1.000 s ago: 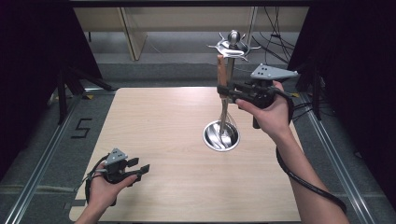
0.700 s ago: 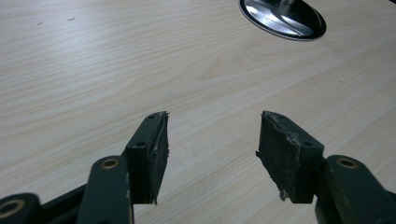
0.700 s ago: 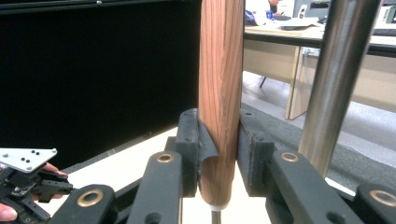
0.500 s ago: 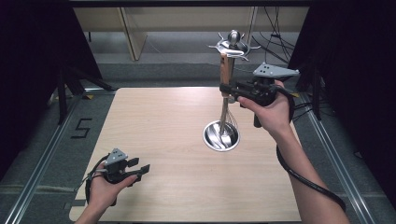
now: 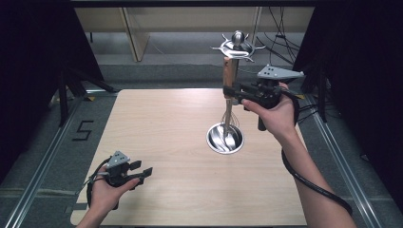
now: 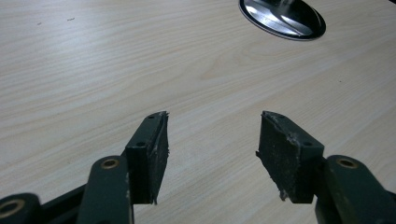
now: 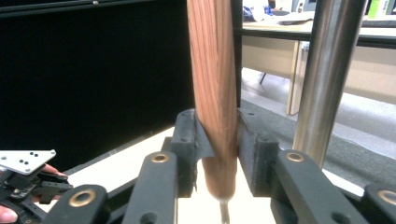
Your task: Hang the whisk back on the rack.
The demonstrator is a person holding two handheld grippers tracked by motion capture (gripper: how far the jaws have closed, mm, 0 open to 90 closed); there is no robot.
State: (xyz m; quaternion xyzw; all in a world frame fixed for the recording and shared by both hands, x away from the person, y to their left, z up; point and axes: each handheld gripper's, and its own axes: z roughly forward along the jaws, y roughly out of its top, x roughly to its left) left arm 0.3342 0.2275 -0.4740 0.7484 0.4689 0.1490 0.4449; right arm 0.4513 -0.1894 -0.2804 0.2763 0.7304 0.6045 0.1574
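A whisk with a wooden handle [image 5: 229, 75] hangs upright beside the steel pole of a utensil stand [image 5: 237, 45]; its wires [image 5: 228, 118] reach down toward the stand's round steel base [image 5: 225, 138]. My right gripper [image 5: 229, 91] is level at the handle's lower end. In the right gripper view the handle [image 7: 212, 70] stands between the jaws of my right gripper [image 7: 217, 140], which have just been opening; a thin gap shows at one pad. My left gripper [image 5: 142, 172] rests low over the table's near left, open, and in its own view nothing lies between the jaws [image 6: 212, 135].
The stand's pole [image 7: 327, 70] rises just beyond the handle. The steel base [image 6: 282, 18] lies ahead of my left gripper across bare wooden table [image 5: 161, 123]. Hooks spread from the stand's top. Dark curtains flank the table, and a metal rail [image 5: 43, 156] runs along its left side.
The right gripper's jaws have parted slightly around the wooden handle. Both hands and the whisk stay where they were.
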